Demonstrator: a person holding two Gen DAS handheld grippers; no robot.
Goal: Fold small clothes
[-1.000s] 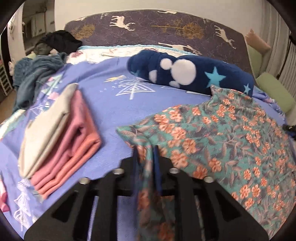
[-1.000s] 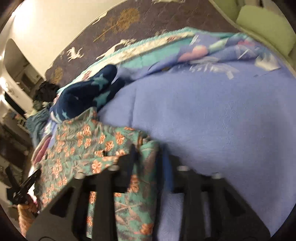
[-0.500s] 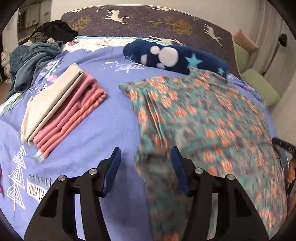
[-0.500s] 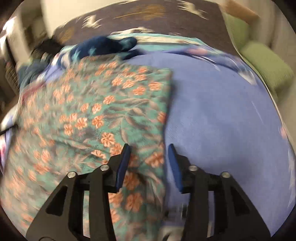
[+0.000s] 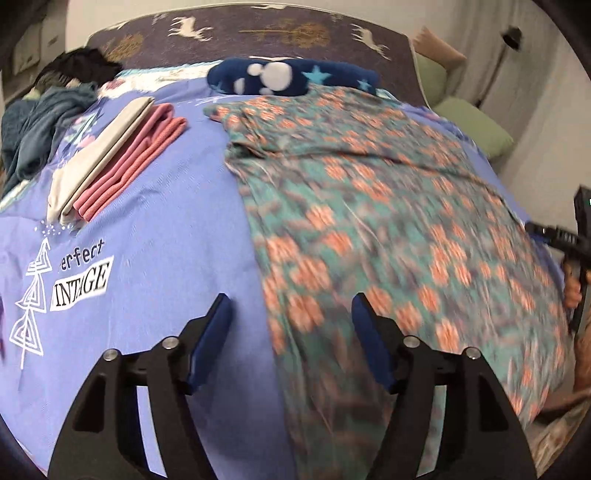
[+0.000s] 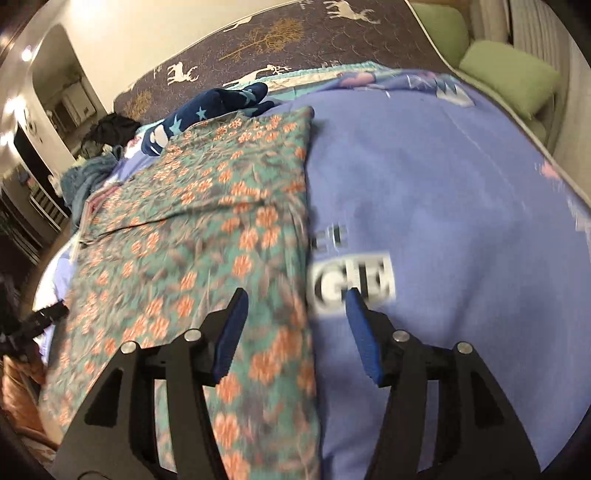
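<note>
Looking into a home bedroom: bed (image 5: 155,258) lying under a purple printed blanket, dark headboard (image 5: 258,33) showing deer and trees, folded clothes (image 5: 114,162) sitting on it, green cushions (image 6: 509,74) resting alongside.

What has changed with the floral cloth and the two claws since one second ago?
Both claws let go: the left claw and right claw pinched the floral cloth before; now their jaws are opening, and the cloth lies spread on the bed. The folded pile stayed put.

The bed had a purple blanket (image 5: 155,206) with "VINTAGE" printed on it, a deer-print headboard (image 5: 258,33) behind, green cushions (image 6: 509,74) off to one side, and a dark heap (image 5: 85,66) by the far corner.
</note>
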